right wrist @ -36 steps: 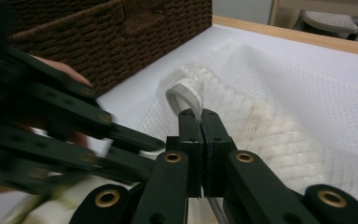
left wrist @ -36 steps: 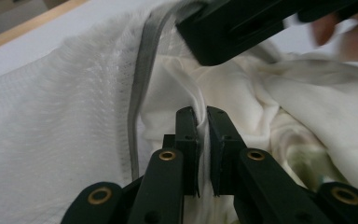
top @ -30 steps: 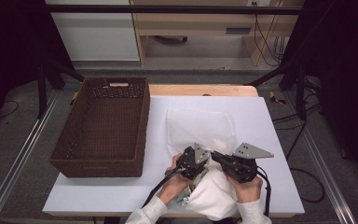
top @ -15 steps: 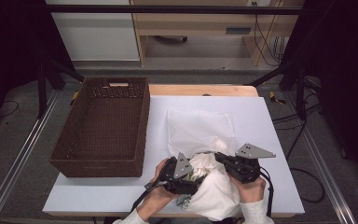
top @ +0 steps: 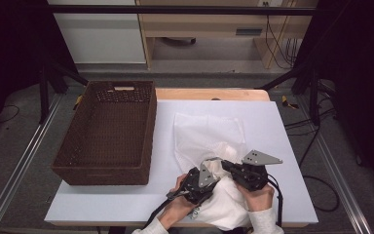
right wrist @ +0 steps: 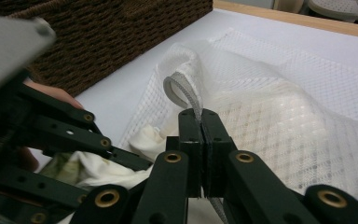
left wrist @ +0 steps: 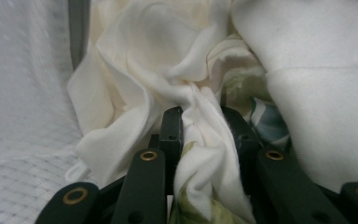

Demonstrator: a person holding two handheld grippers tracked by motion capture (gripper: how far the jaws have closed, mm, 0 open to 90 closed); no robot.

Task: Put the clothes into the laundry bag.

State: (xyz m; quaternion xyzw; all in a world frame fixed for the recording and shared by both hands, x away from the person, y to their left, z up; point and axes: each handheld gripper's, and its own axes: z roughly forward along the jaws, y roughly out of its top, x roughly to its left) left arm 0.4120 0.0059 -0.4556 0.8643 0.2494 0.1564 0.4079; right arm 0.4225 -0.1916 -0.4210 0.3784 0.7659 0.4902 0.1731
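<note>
A white mesh laundry bag point(top: 209, 131) lies flat on the table, its mouth toward the person. My right gripper point(top: 225, 165) is shut on the grey band at the bag's rim point(right wrist: 186, 91) and lifts that edge; in the right gripper view the jaws point(right wrist: 200, 119) meet on the band. A cream garment point(top: 229, 207) with a green print is bunched at the table's near edge. My left gripper point(top: 212, 171) is shut on a twisted fold of that garment point(left wrist: 168, 56), jaws point(left wrist: 204, 123) pinching the cloth just at the bag's mouth. Mesh point(left wrist: 18, 116) lies to its left.
A large dark brown wicker basket point(top: 107, 126) stands empty on the left side of the white table point(top: 282, 126), close beside the bag; its wall point(right wrist: 98, 28) rises behind the left gripper. Both hands come in at the near edge.
The left gripper drew back toward the near left with the garment, then came right again to the bag's mouth. The right gripper has kept its hold on the rim, barely moving.
</note>
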